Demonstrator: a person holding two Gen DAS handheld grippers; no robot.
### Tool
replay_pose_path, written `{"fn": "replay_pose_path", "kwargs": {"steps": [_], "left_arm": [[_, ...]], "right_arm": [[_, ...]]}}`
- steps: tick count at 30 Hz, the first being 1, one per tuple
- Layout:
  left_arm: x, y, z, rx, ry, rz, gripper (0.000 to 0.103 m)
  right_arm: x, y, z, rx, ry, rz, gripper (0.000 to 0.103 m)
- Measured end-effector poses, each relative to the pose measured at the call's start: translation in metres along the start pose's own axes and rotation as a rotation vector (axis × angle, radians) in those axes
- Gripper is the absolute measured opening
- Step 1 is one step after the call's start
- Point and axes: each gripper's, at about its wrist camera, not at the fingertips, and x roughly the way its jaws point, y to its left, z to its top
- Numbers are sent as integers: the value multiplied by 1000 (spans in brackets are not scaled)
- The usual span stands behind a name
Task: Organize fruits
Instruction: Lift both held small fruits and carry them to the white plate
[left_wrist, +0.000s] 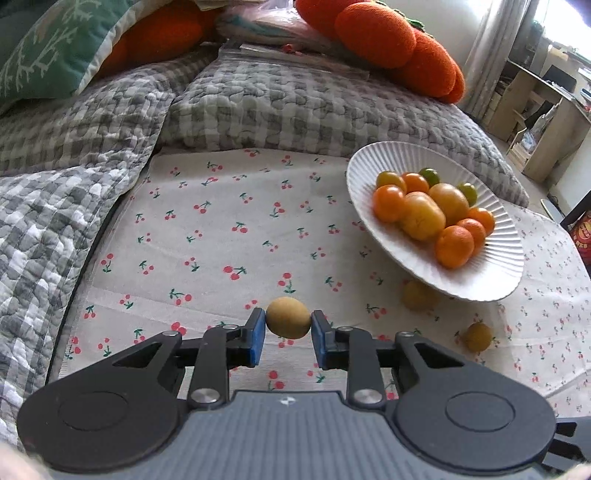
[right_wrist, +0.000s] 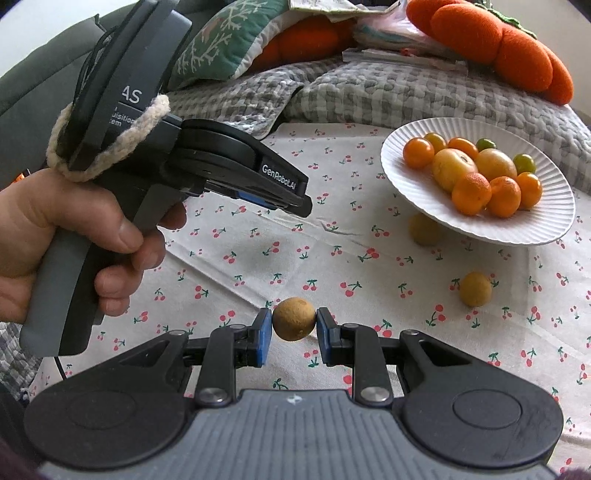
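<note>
One white plate (right_wrist: 554, 218) is sitting at the right of the frame, and ten fruits are lying on it: two large yellow fruits (right_wrist: 453, 168), six small orange fruits (right_wrist: 471, 194) and two small green fruits (right_wrist: 524, 162).

Four small tan fruits are showing in all. One small tan fruit (left_wrist: 288, 322) is sitting pinched in the left claw (left_wrist: 288, 326), and another tan fruit (right_wrist: 294, 319) is sitting in the right claw (right_wrist: 294, 325). Two loose tan fruits (right_wrist: 475, 290) are lying on the cherry-print cloth (right_wrist: 258, 258) at lower right.

Two claws are showing, with one hand (right_wrist: 55, 229) at the left edge.

Two orange cushions (left_wrist: 399, 40) and one green pillow (left_wrist: 48, 48) are lying along the top.
</note>
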Motion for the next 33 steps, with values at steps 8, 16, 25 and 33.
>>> {"fn": "replay_pose_path", "kwargs": {"steps": [8, 16, 25, 33], "left_arm": [[-8, -2, 3, -50, -7, -26, 16], [-18, -6, 8, -85, -25, -56, 15], [-28, -13, 14, -96, -70, -82, 16], [-29, -23, 18, -106, -91, -103, 16]], "right_arm": [[-6, -3, 7, 19, -16, 6, 23], [-24, -19, 21, 86, -70, 10, 23], [-42, -44, 38, 146, -134, -27, 23], [-52, -66, 48, 179, -167, -66, 23]]}}
